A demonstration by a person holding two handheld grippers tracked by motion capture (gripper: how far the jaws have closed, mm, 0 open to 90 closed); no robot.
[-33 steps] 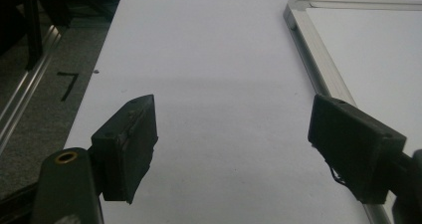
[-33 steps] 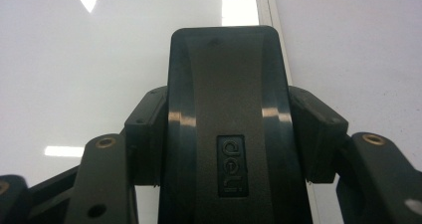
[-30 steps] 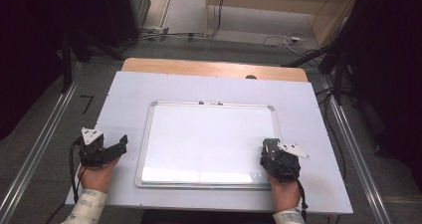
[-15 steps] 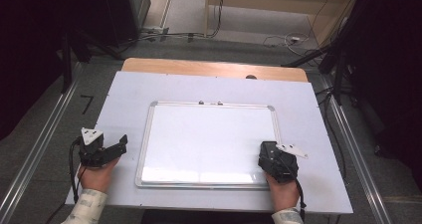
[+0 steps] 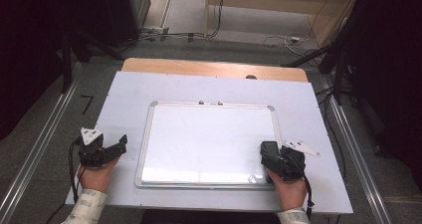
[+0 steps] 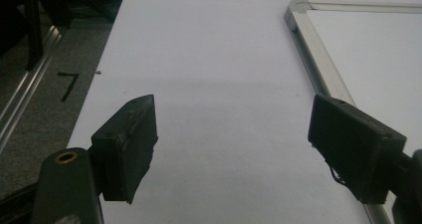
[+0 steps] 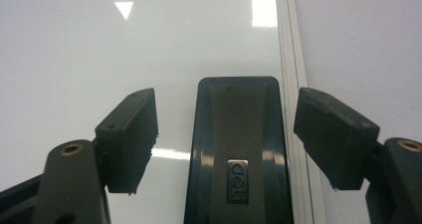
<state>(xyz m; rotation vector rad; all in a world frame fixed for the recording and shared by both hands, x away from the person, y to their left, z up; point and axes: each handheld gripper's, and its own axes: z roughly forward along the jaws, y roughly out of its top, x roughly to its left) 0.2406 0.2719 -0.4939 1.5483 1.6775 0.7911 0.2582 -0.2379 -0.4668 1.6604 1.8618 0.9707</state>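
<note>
Right claw (image 7: pixel 226 134) nudged leftward, agape astride glossy black eraser (image 7: pixel 238 149) on whiteboard (image 5: pixel 209 139); left claw (image 6: pixel 231 149) agape, empty.

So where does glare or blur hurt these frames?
High view: bright glare band along the whiteboard near edge. Right gripper view: lamp reflections at the top of the board, and the dark eraser between the open tongs looks soft. Left gripper view: evenly lit, tongs slightly blurred.

Evenly lit from overhead; dark, murky surroundings at 9 and 3 o'clock. Bright glare patches on glossy white, silver-framed whiteboard (image 7: pixel 149 45), strongest at 12 o'clock. Soft shadow band across white bench (image 6: pixel 209 84). Slightly blurred near black claw pads (image 7: pixel 127 139).
</note>
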